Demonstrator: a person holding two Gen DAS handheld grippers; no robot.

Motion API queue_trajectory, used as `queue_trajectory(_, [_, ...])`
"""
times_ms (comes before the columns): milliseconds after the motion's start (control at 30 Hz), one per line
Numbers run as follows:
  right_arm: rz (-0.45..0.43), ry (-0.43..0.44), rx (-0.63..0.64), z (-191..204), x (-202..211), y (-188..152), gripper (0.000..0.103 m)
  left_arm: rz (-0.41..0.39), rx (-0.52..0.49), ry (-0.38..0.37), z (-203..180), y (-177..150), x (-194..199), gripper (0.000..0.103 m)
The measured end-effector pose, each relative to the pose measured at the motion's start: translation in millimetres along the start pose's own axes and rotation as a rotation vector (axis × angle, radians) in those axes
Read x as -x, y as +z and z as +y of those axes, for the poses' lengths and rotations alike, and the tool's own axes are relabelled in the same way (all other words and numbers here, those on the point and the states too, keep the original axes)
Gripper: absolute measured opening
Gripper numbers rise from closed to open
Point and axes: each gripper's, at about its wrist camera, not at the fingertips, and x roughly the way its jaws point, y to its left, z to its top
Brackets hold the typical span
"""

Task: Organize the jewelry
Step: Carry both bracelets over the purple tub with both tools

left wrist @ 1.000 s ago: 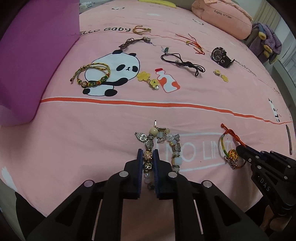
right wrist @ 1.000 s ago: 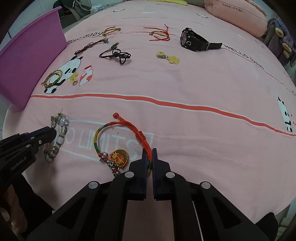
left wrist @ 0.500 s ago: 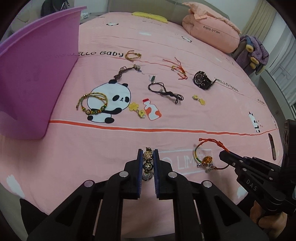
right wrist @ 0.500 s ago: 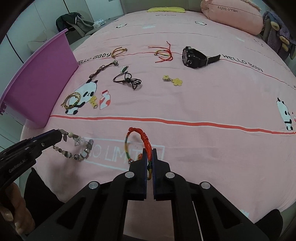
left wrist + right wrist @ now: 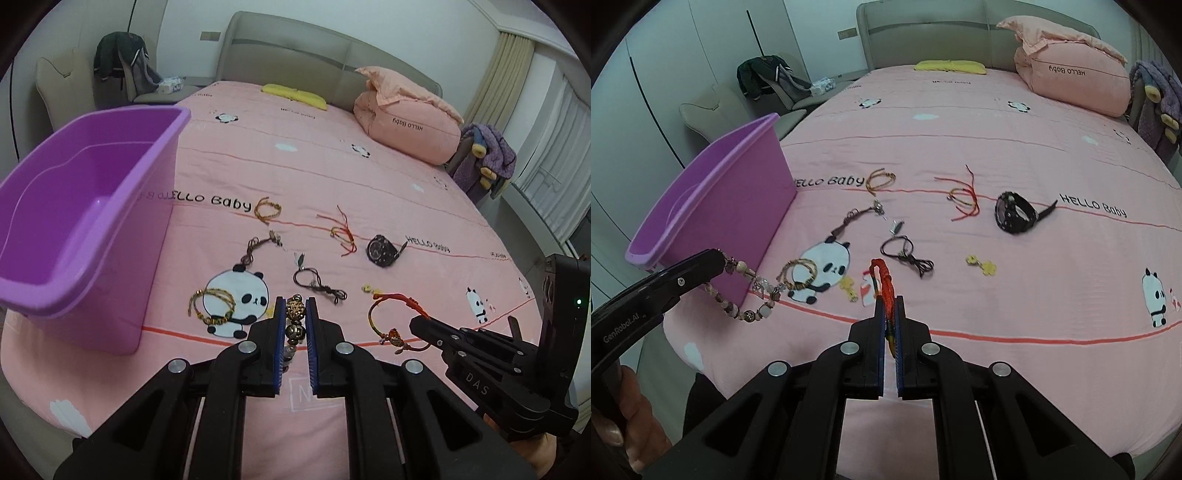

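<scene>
My left gripper [image 5: 295,310] is shut on a beaded charm bracelet [image 5: 295,314], which hangs in the air from its tips; in the right wrist view the bracelet [image 5: 750,295] dangles below that gripper [image 5: 718,256]. My right gripper [image 5: 890,306] is shut on a red and multicoloured cord bracelet [image 5: 882,280], seen hanging as a loop [image 5: 388,317] in the left wrist view from the same gripper [image 5: 419,321]. An empty purple bin [image 5: 74,221] stands on the pink bedspread at the left. More jewelry lies on the bed: a green-gold bead bracelet [image 5: 212,304], a black watch [image 5: 1014,214].
Brown cord bracelets [image 5: 266,210], a black cord necklace [image 5: 317,284], a red string bracelet [image 5: 962,195] and yellow flower charms [image 5: 982,264] lie mid-bed. A pink pillow [image 5: 406,129] sits at the head. A chair with a jacket [image 5: 122,66] stands left of the bed.
Both grippers have risen off the bedspread, each lifting its bracelet into the air. The views have tilted up, bringing the bin's inside and the headboard into sight.
</scene>
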Motion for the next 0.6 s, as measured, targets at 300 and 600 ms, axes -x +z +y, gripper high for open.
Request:
queue_trajectory(300, [-0.098, 0.099, 0.074, 64.1, 16.7, 63.3, 0.005, -0.135, 0.01, 0.028, 32.2, 56.3, 54.8, 0.011])
queue_trajectory(600, [-0.146, 0.224, 0.145, 146.5, 12.0, 120.9, 0.005, -0.191, 0.046, 0.157, 93.6, 94.6, 82.9, 0.011])
